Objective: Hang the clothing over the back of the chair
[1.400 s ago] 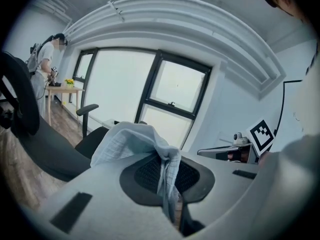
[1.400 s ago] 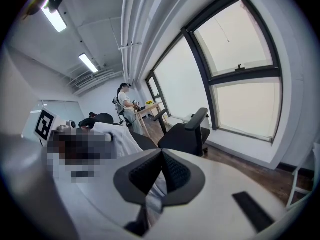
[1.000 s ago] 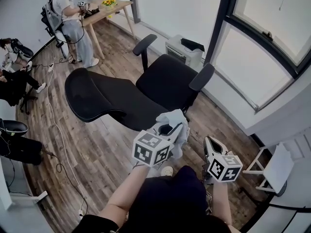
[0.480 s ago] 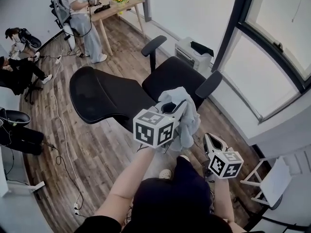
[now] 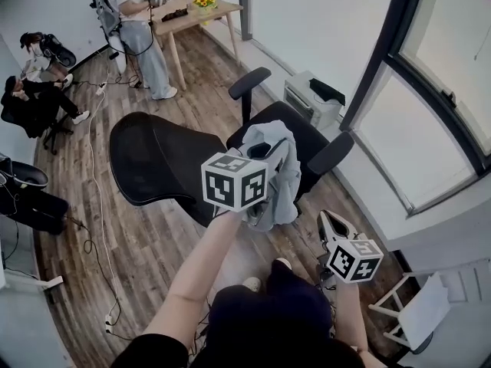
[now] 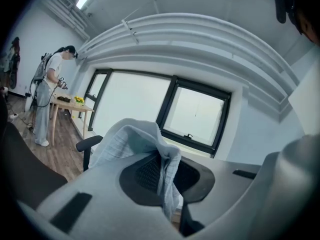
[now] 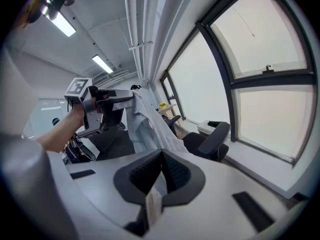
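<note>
Seen from above in the head view, the left claw (image 5: 263, 150) is raised over the black office chair (image 5: 307, 135). The pale blue-grey clothing (image 5: 285, 181) is bunched around the claw's tips and hangs down beside its marker cube (image 5: 234, 182). The garment hangs over the seat, while the reclined mesh backrest (image 5: 153, 159) stretches away to the left and the garment is not yet draped over it. The right claw (image 5: 327, 221) sits lower and to the right of the hanging cloth. From this angle I cannot tell whether the two touch. At the far end of the plank floor (image 5: 153, 240) stands a wooden table (image 5: 196, 14) with a person (image 5: 142, 29) beside it.

Looking along the left gripper view, the claw's two pads are pressed together on a fold of the clothing. Fabric rises in a hump above the tips, and a narrow tail drops between the pads. Behind it are a chair armrest (image 6: 89, 144) and a dark-framed window (image 6: 195, 119).

Looking along the right gripper view, the jaws are likewise closed, with a thin pale strip of checked fabric nipped between the pads. From there the clothing runs up and to the left to the left claw, which a bare forearm (image 7: 55, 131) holds higher. The garment thus spans between both claws in the air.
</note>
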A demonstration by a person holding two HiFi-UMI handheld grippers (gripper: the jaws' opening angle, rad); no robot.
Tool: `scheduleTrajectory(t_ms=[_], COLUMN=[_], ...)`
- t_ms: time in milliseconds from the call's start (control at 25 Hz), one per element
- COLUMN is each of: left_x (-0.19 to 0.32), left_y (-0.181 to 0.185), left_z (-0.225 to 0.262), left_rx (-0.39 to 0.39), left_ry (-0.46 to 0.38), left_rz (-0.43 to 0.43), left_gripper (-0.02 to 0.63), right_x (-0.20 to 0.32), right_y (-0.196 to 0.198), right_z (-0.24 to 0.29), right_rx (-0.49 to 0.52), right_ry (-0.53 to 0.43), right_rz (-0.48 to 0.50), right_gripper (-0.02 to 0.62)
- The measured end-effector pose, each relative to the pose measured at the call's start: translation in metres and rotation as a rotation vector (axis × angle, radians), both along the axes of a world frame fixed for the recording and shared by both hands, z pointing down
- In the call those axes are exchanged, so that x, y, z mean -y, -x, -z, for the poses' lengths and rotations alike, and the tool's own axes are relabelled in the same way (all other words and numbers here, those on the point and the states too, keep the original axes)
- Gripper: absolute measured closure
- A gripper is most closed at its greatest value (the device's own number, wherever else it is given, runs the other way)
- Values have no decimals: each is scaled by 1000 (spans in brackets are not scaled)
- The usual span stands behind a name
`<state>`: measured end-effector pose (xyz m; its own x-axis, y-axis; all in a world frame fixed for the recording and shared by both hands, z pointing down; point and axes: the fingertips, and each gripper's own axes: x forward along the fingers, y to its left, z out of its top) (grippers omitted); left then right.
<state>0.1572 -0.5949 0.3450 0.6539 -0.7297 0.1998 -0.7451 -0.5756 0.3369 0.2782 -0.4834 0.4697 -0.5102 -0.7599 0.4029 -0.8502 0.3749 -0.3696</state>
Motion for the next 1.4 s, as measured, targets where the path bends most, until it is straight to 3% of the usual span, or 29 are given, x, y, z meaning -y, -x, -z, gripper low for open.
scheduleTrajectory(t_ms=[320, 680, 880, 1080, 1400], left_x=[45, 88, 87, 70, 29], left_y=[0, 41, 85, 127, 222], left_z=[25, 102, 128, 117, 108], left_rx=[-19, -34, -1, 17, 58], left_ry=[-20, -146, -184, -162, -118], left_rz=[73, 217, 307, 384, 588], left_gripper=[586, 585, 584, 586, 586], right_x=[16, 39, 57, 69, 80], right_y=[-13, -12, 15, 47, 119], right_z=[-1, -1, 4, -4, -7], right_rx=[20, 36, 49, 57, 61], right_ry=[3, 8, 3, 13, 33], right_rz=[29, 100, 192, 286, 483], right_gripper=[595, 595, 595, 595, 595])
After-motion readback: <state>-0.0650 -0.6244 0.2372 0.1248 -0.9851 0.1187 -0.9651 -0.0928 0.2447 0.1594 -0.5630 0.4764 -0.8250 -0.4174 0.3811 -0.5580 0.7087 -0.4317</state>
